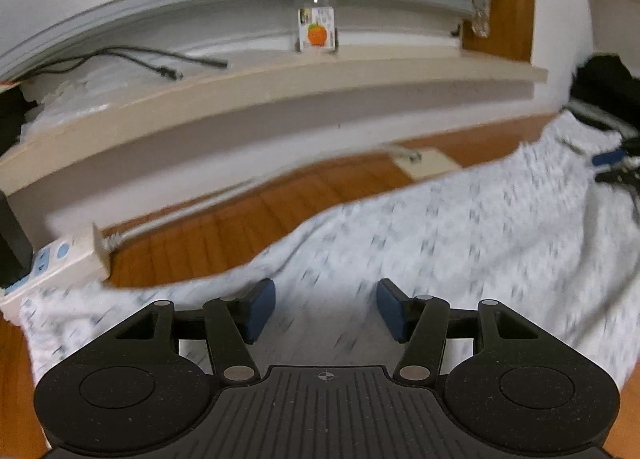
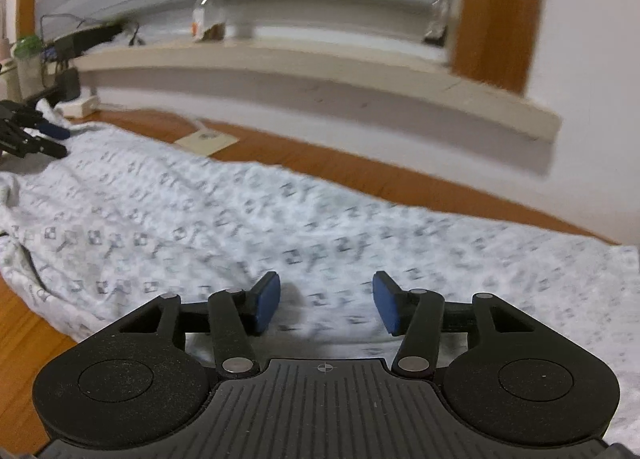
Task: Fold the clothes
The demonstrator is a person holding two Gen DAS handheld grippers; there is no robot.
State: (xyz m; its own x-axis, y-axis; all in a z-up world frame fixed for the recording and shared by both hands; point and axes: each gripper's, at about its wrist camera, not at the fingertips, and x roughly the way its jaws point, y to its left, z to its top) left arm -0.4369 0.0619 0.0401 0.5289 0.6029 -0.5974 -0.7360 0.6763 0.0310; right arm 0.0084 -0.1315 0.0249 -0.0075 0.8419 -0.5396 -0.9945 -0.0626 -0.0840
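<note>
jaws: both apart, gripping nothing | garment (image 2: 240, 219) spread flat, long axis seemingly along the windowsill (image 2: 320, 71) wall

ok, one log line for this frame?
left claw: open, empty | right claw: open, empty | patterned garment: spread on wooden floor

Both views are taken low and close over the patterned garment (image 1: 460, 227) (image 2: 280, 219), angled down toward the window sill (image 1: 280, 87) (image 2: 320, 71) — garment, sill and bottle (image 1: 316, 15) (image 2: 208, 13) are shared.

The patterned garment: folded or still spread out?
Spread out. The patterned garment lies flat across the wooden floor, with no folded layers visible.
</note>
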